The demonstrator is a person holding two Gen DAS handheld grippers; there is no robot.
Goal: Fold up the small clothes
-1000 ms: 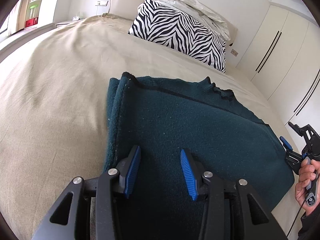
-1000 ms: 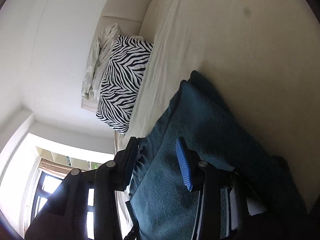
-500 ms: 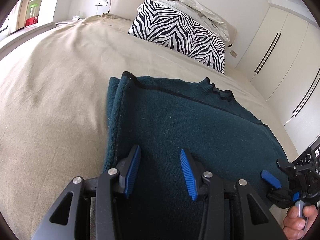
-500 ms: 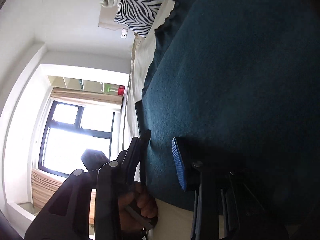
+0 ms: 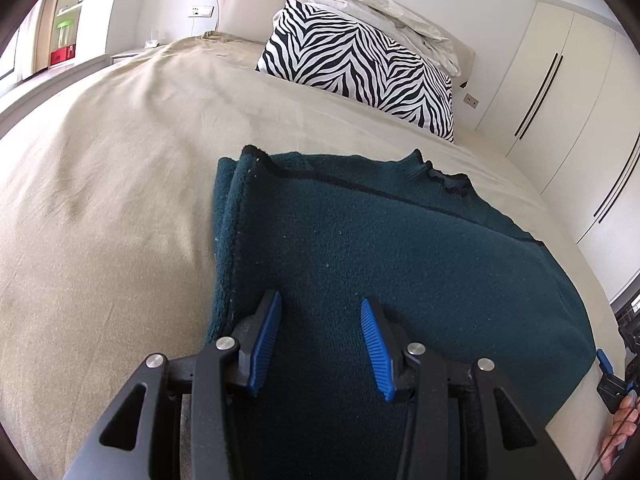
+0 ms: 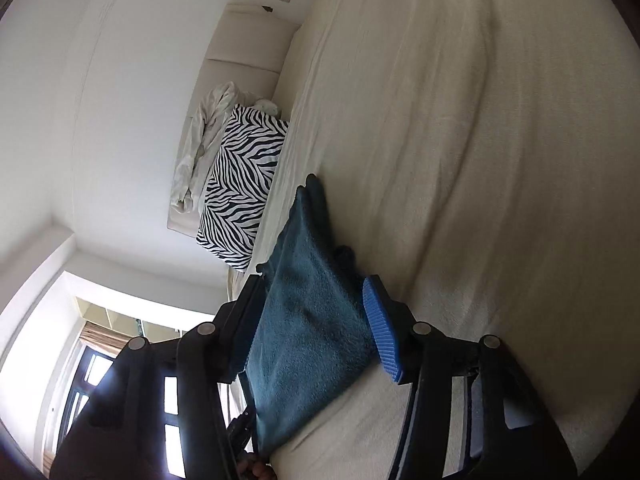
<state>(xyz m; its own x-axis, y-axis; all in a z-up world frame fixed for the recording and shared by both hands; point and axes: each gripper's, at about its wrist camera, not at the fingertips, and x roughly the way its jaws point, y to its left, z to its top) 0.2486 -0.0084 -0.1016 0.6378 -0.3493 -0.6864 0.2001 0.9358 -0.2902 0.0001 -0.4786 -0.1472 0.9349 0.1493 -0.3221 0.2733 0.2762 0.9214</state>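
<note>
The dark teal sweater point(image 5: 392, 264) lies on the beige bed point(image 5: 120, 200), already doubled over on itself, its layered fold edge at about 9 o'clock in the left wrist view and its dark-trimmed neckline running toward 1 o'clock, short of the zebra-striped pillow point(image 5: 360, 68) propped at the headboard.

The left gripper point(image 5: 320, 344) sits low over the near part of the sweater with its blue pads apart; nothing is pinched between them, and the knit simply shows through the gap. Its place looks deliberate: parked over the cloth, it could pin the fold down if the garment shifts (whether it actually presses on the fabric I cannot tell).

The right gripper point(image 6: 316, 320) is rolled onto its side at the sweater's right edge, and its jaws have just been opening. A flap of teal cloth runs between the fingers, but the blue pad point(image 6: 380, 332) at 3 o'clock stands just clear of the fabric, so I read it as open around the cloth, not clamped on it. Turning sideways suits sliding one finger under a flat hem. In the left wrist view its blue tip and a hand point(image 5: 622, 428) show at 4 o'clock, beside the sweater's corner.

My judgement: another fold is being set up from the right side.
</note>
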